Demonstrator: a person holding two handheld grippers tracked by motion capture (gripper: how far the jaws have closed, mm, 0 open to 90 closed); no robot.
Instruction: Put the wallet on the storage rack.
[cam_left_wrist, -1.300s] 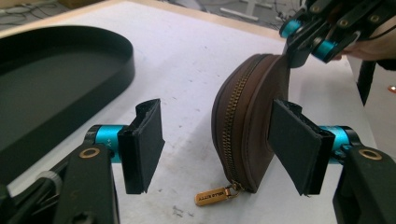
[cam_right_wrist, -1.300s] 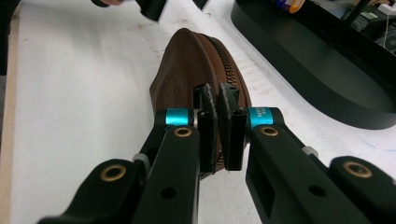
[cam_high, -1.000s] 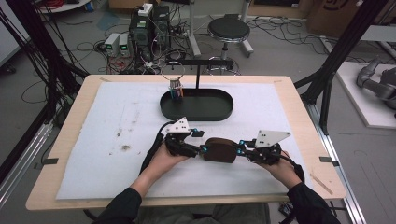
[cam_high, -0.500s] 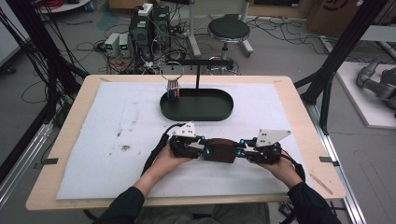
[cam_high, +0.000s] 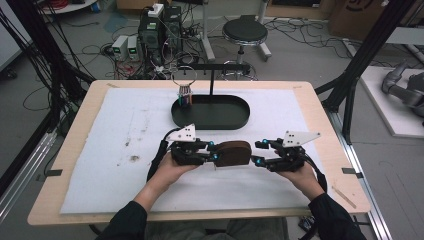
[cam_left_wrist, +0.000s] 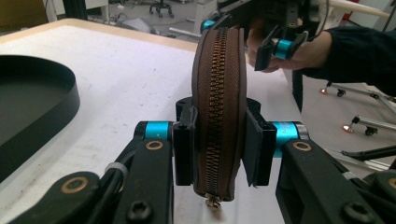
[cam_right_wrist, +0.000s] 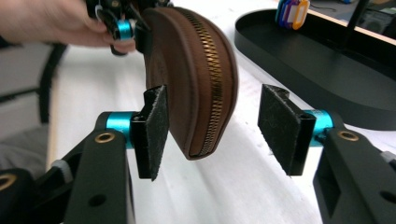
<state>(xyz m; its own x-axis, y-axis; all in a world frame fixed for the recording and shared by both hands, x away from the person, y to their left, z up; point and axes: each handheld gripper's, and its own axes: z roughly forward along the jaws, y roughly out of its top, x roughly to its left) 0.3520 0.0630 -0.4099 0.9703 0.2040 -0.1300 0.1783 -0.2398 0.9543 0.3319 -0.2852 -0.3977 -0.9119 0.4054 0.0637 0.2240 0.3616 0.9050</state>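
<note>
Now the brown zippered pouch sits between the two claws near the table's 6 o'clock edge, over the white mat. The left claw is clamped on the pouch's 9 o'clock end; in the left gripper view its pads press both leather sides with the brass zipper running up between them. The right claw stands wide apart, its jaws straddling the pouch's 3 o'clock end; in the right gripper view one pad lies just beside or against the leather and the other pad is well clear.

Compared with a second ago, the left claw and pouch have shifted slightly toward 3 o'clock, and the right claw has closed in on the pouch's end. The black oval tray at 12 o'clock, with its stand and coloured tags, has stayed put.
</note>
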